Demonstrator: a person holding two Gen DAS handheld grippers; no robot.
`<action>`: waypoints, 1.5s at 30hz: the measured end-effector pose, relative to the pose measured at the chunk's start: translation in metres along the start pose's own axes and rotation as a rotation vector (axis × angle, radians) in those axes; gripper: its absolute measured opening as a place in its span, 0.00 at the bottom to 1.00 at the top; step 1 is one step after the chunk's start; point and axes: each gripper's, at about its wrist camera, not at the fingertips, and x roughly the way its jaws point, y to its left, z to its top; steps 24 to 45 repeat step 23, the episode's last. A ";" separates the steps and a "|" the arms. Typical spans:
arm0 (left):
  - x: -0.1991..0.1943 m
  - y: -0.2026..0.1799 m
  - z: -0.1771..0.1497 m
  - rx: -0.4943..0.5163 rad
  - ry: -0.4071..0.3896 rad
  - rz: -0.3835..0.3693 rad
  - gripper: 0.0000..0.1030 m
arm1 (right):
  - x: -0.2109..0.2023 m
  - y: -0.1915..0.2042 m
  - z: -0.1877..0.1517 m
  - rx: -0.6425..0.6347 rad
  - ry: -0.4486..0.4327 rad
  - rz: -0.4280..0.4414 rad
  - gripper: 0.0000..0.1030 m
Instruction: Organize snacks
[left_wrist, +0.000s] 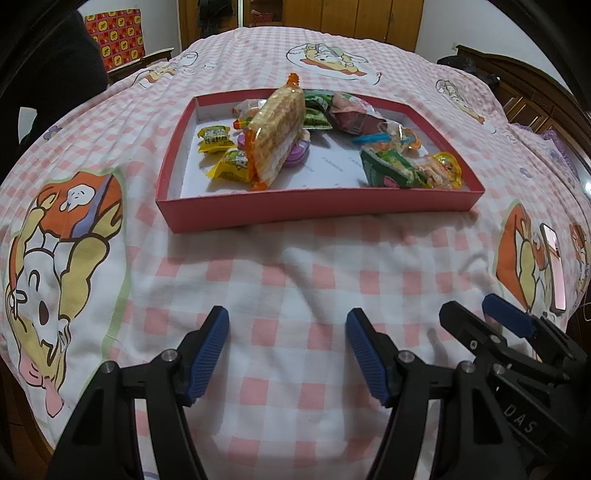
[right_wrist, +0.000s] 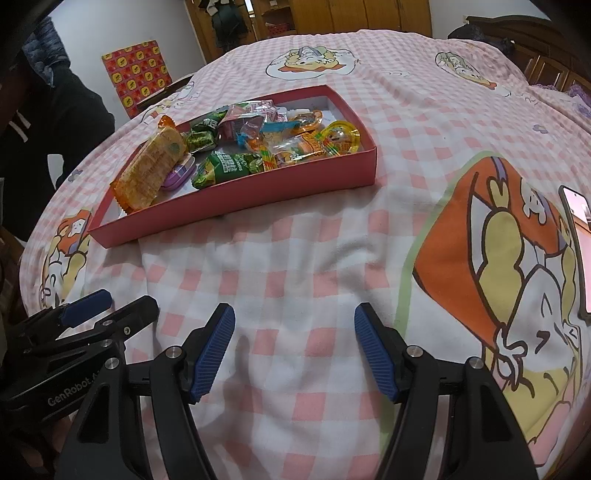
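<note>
- The red tray (left_wrist: 317, 210) is sitting on the bed (left_wrist: 295, 280), well ahead of both tools, with the snacks (left_wrist: 275, 136) all piled inside it.
- The left tool (left_wrist: 288, 332) is hovering over the checked bedspread, jaws apart, nothing between them.
- The right tool (right_wrist: 294, 328) is doing the same just beside it, also gaping and empty.
- A phone (right_wrist: 580, 236) is lying off to the right.
</note>
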 end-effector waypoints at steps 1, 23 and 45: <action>0.000 0.000 0.000 0.001 0.001 0.000 0.68 | 0.000 0.001 0.000 0.001 -0.001 0.001 0.67; -0.006 -0.005 -0.007 -0.007 0.024 -0.016 0.68 | -0.003 -0.004 -0.006 0.014 0.000 0.003 0.67; -0.006 -0.005 -0.007 -0.007 0.024 -0.016 0.68 | -0.003 -0.004 -0.006 0.014 0.000 0.003 0.67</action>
